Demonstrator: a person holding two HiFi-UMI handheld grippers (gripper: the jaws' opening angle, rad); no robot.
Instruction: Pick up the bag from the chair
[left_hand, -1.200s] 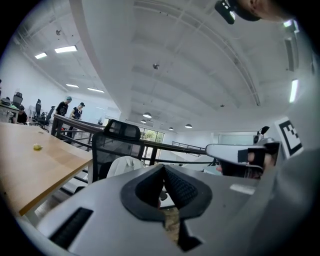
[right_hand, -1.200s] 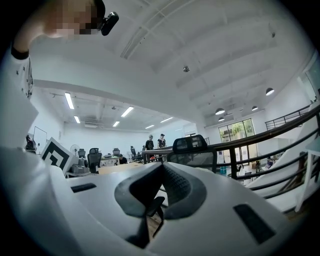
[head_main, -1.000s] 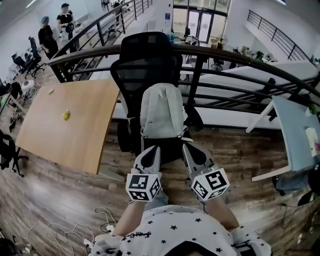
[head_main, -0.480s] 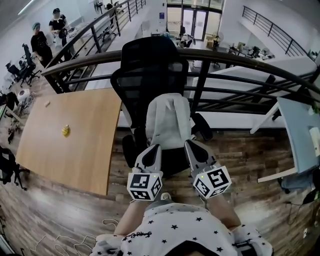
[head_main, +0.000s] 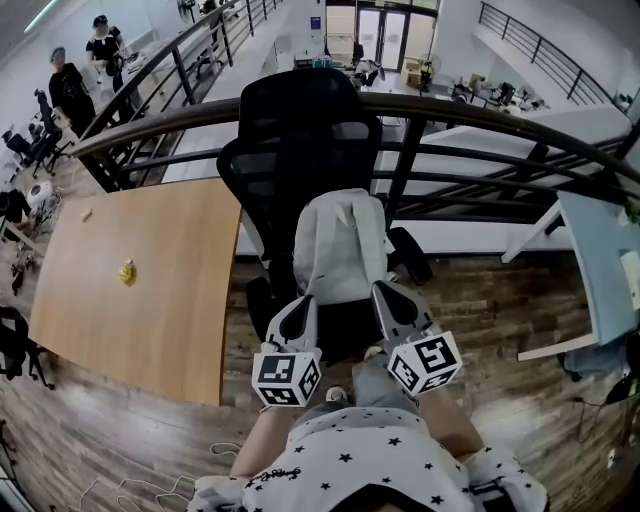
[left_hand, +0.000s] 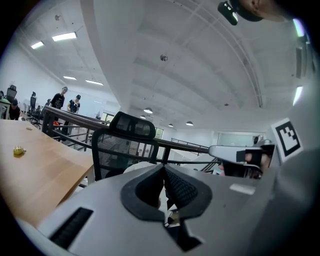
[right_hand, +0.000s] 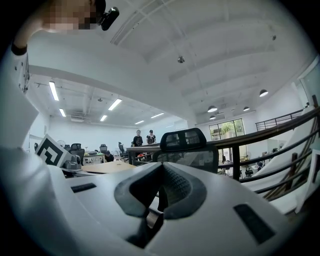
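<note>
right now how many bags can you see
1. The white bag stands on the seat of the black chair, leaning on its backrest. Others may be hidden among the far desks, which are too small to tell.

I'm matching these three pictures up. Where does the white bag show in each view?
Head view: bag at centre, upright on the black chair.
Left gripper view: low centre, only its pale top shows.
Right gripper view: cannot make it out.
Shared landmark: the chair's headrest.
</note>
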